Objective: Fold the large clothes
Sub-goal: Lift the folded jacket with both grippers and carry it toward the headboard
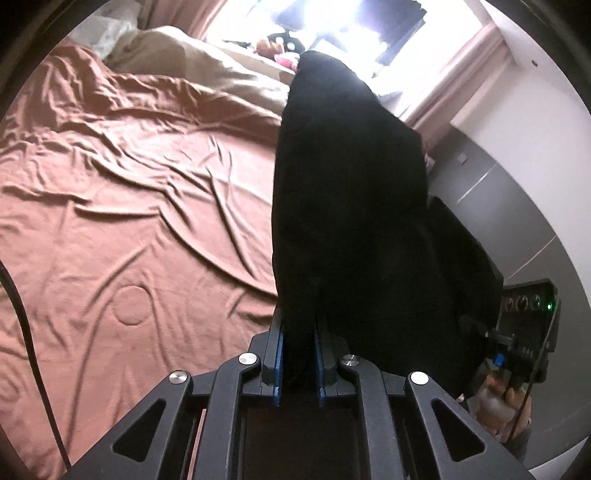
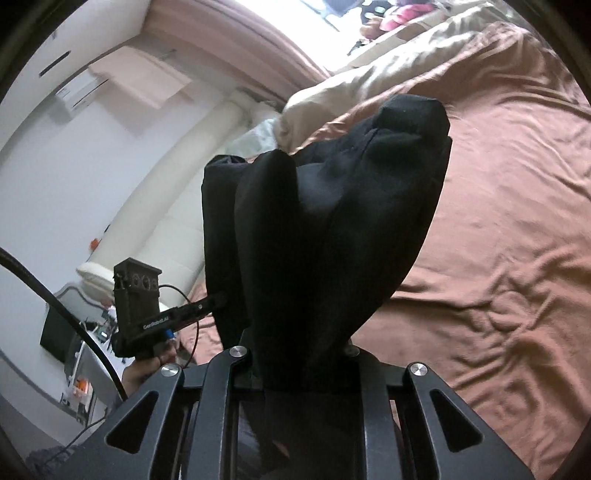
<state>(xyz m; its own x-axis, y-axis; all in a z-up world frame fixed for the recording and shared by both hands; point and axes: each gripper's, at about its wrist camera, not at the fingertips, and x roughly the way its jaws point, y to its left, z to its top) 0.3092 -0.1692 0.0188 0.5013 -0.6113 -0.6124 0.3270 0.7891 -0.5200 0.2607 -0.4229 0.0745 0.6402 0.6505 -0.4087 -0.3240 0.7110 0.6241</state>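
A large black garment [image 1: 351,206] hangs in the air above the bed, bunched into thick folds. My left gripper [image 1: 298,354] is shut on one edge of it, the cloth pinched between the blue pads [image 1: 279,354]. In the right wrist view the same black garment [image 2: 332,229] rises in front of the camera. My right gripper [image 2: 299,369] is shut on it, and the cloth hides its fingertips. Each view shows the other gripper off to the side, right gripper [image 1: 517,347] and left gripper [image 2: 207,306], gripping the cloth with a hand below it.
A wrinkled brown sheet [image 1: 129,206] covers the bed beneath, with a beige duvet [image 1: 192,70] at its far end by a bright window [image 1: 354,26]. A grey cabinet [image 1: 509,206] and a cream headboard [image 2: 177,177] stand beside the bed. A black cable [image 1: 26,332] hangs at the left.
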